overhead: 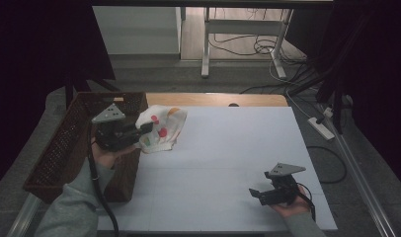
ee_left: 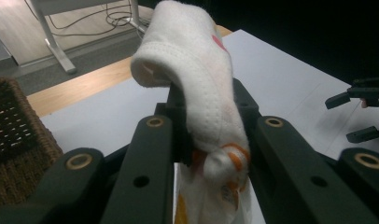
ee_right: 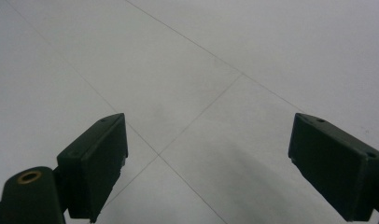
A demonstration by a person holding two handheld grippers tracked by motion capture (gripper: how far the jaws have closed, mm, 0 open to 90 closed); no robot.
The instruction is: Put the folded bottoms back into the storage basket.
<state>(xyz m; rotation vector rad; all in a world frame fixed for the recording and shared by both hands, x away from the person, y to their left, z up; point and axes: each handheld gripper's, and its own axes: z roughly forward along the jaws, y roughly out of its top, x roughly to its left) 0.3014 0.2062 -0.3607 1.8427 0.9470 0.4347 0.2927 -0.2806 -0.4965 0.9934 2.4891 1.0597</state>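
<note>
Cloth lifted, basket waiting beside it.

Your left gripper (overhead: 139, 132) pinches the white spotted cloth (overhead: 161, 129), its jaws pressed together on the fabric, and holds it at the table's (overhead: 228, 148) left edge, just beside the wicker basket (overhead: 65, 143) (the step in hand looks like carrying it over). Your right gripper (overhead: 258, 193) rests low near the front edge, jaws spread and empty. Next, you likely need to swing the cloth left over the basket rim, then let go.
</note>
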